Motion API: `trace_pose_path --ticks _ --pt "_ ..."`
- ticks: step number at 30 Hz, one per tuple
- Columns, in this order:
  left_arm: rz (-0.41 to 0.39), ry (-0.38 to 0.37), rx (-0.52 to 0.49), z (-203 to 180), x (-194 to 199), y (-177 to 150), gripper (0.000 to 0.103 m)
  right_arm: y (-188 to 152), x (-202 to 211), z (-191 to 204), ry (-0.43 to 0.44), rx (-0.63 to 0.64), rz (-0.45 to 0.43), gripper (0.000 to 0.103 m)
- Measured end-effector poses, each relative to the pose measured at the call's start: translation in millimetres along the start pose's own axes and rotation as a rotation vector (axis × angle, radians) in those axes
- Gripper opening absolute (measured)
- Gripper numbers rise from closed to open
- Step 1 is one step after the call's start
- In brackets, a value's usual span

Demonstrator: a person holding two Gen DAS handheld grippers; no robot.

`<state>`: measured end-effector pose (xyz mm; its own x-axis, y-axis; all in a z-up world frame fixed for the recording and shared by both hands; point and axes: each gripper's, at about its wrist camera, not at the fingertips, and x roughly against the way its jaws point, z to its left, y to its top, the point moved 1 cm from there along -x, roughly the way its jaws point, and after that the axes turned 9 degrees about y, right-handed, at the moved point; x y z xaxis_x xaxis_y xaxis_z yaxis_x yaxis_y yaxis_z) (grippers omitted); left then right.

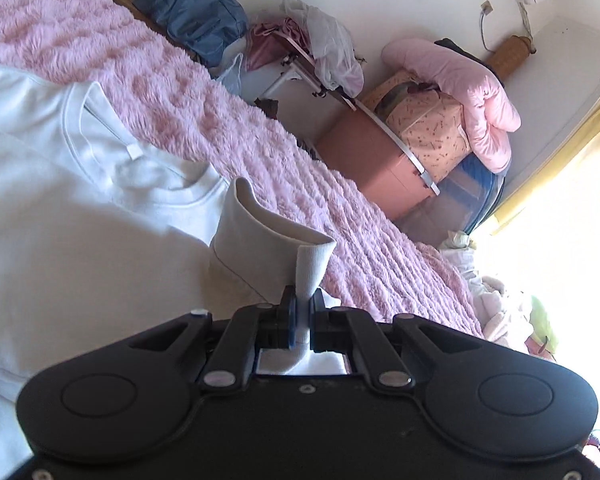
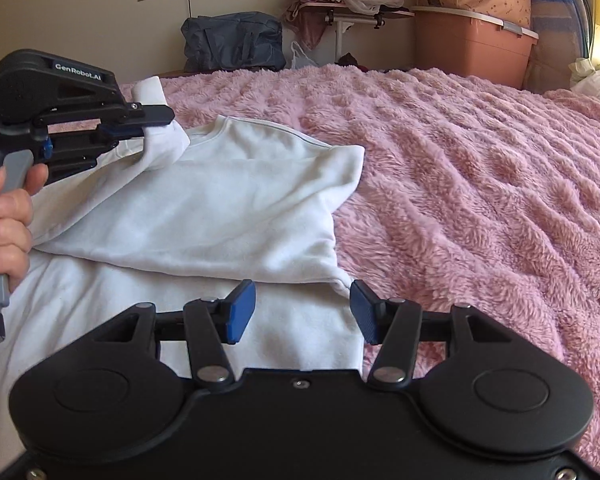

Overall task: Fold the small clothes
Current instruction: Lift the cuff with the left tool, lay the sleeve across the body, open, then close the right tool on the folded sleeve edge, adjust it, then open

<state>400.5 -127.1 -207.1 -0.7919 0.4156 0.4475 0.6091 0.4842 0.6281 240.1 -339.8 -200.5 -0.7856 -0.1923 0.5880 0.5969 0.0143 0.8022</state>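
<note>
Right now the left gripper [image 1: 301, 300] is clenched on the ribbed cuff [image 1: 314, 260] of a white sweatshirt [image 2: 204, 208], lifting that sleeve end above the garment. Its handle sits in a person's hand [image 2: 4, 216]. The sweatshirt lies on a fluffy pink blanket [image 2: 480, 184], with one side folded over its body. The right gripper [image 2: 303, 312] hovers just over the near edge of that fold, jaws released, blue pads [image 2: 242, 308] apart, the cloth beneath them not grasped.

Bare pink blanket [image 2: 480, 184] beside sweatshirt [image 2: 220, 208]
</note>
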Motion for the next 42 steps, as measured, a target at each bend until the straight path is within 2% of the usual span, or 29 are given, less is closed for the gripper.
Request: trace_pose_path --ticks 4,6,7,8,9,12,15,17,21,24,26,28,31,36,37,38,39,40,42 --pt "0.048 0.033 -0.058 -7.6 -23.1 -10.7 0.003 -7.4 -1.5 -10.7 -0.009 -0.02 0.01 0.054" --pt "0.105 0.046 -0.09 -6.9 -34.2 -12.0 0.006 -9.3 -2.7 -14.7 -0.012 -0.031 0.016 0.054" --pt "0.132 0.054 -0.1 -7.1 -38.9 -14.3 0.01 -10.4 -1.7 -15.2 -0.013 -0.037 0.016 0.054" --pt "0.151 0.055 -0.107 -8.1 -42.5 -15.6 0.022 -9.9 -1.2 -16.1 -0.015 -0.045 0.013 0.054" --pt "0.167 0.044 -0.113 -9.1 -42.8 -15.8 0.029 -8.9 -1.1 -16.9 -0.018 -0.05 0.009 0.054" --pt "0.147 -0.041 -0.123 -14.7 -20.3 -8.1 0.036 -2.0 0.5 -18.6 -0.028 -0.06 -0.012 0.054" --pt "0.108 -0.057 -0.165 -11.4 18.2 4.2 0.04 10.8 0.2 -17.5 -0.021 -0.059 -0.044 0.054" --pt "0.063 -0.015 -0.177 6.2 52.4 17.2 0.044 22.6 -3.4 -16.1 0.014 -0.061 -0.064 0.054" --pt "-0.009 0.129 -0.096 68.6 109.7 49.4 0.044 50.1 -26.7 -12.3 0.133 -0.042 -0.104 0.054" --pt "-0.04 0.297 -0.074 114.3 139.4 69.9 0.044 67.6 -61.1 -12.1 0.188 -0.062 -0.071 0.054" --pt "-0.054 0.361 -0.055 139.9 151.4 78.6 0.044 73.7 -84.0 -12.8 0.187 -0.074 -0.023 0.051" --pt "-0.057 0.402 -0.034 161.1 157.5 84.9 0.044 76.7 -104.1 -15.7 0.2 -0.116 0.018 0.049" --pt "-0.052 0.437 -0.011 182.4 157.7 86.5 0.044 77.8 -120.0 -14.8 0.207 -0.158 0.01 0.049" --pt "-0.01 0.451 0.008 196.1 143.3 75.9 0.044 85.9 -143.5 -15.0 0.191 -0.18 0.019 0.052" --pt "-0.001 0.45 0.005 197.2 140.9 73.9 0.044 85.6 -147.2 -15.9 0.204 -0.196 0.028 0.049" --pt "0.004 0.456 -0.002 195.8 134.9 70.2 0.044 85.3 -150.0 -16.3 0.216 -0.202 0.032 0.03" --pt "0.004 0.462 -0.012 195.3 133.6 68.4 0.044 85.2 -150.7 -16.0 0.224 -0.197 0.036 0.015" --pt "0.002 0.464 -0.02 194.9 131.9 67.6 0.045 85.5 -151.5 -15.0 0.223 -0.187 0.051 0.007" --pt "-0.004 0.458 -0.019 194.4 131.4 67.8 0.045 87.1 -146.5 -16.1 0.229 -0.19 0.051 0.007"
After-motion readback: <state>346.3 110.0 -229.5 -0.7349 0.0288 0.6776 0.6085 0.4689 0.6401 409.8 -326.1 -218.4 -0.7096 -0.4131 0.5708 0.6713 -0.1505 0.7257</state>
